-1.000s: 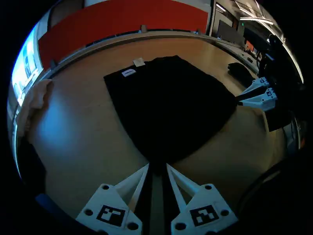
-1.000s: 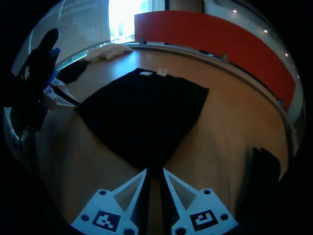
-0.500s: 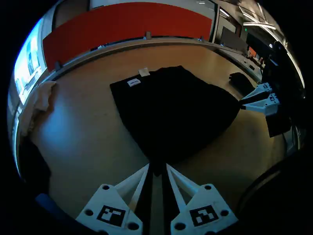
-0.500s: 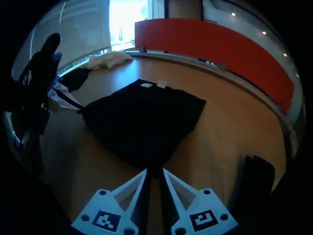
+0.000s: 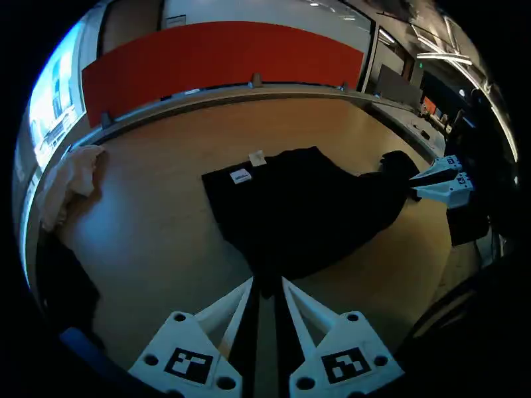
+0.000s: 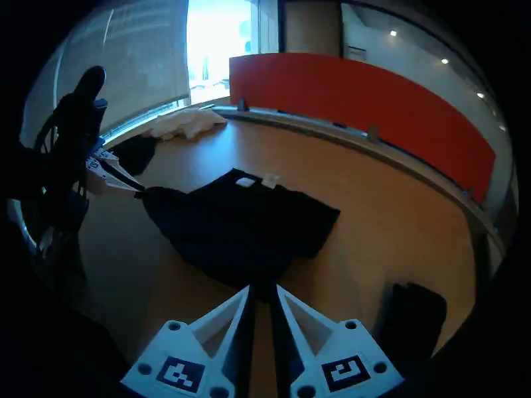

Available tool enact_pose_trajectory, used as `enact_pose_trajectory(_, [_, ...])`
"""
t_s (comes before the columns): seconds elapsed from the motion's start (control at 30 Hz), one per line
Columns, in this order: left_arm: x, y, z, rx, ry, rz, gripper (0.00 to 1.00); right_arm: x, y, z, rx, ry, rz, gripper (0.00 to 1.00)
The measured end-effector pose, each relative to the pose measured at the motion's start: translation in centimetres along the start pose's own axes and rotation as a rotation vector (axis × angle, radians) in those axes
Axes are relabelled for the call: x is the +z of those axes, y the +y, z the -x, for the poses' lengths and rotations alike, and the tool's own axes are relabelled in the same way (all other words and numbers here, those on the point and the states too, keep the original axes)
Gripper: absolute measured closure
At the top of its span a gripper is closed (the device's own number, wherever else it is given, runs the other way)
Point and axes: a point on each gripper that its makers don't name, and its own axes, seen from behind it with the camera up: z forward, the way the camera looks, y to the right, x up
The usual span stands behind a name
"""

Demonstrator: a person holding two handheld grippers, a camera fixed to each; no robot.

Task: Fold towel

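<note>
A black towel (image 5: 299, 205) (image 6: 239, 225) lies on the wooden table (image 5: 166, 219) (image 6: 391, 219), white labels (image 5: 240, 176) (image 6: 245, 182) at its far edge. My left gripper (image 5: 267, 282) is shut on one near corner, which hangs between its fingers. My right gripper (image 6: 263, 288) is shut on the other near corner. In the left gripper view the right gripper (image 5: 425, 186) pinches its corner at the right. The right gripper view has the left gripper (image 6: 126, 186) at the left, gripping likewise. The near edge is raised off the table and sags between the two grippers.
A beige cloth (image 5: 66, 182) (image 6: 186, 123) lies at the table's far side by the window. A red panel (image 5: 219, 56) (image 6: 372, 99) runs behind the table. Dark cloth heaps sit beside the towel (image 5: 398, 159) (image 6: 411, 318) (image 6: 136, 151).
Both grippers have risen and pulled back, lifting the towel's near edge off the table. The towel now looks smaller and bunched, its near part hanging from the corners.
</note>
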Motion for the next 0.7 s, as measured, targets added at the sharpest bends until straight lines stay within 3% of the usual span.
enact_pose_trajectory(0.7, [-4.3,2.5,-0.4,-0.052,-0.006,0.038,0.86,-4.5,-1.3,-2.3,0.020,0.019,-0.045,0.86])
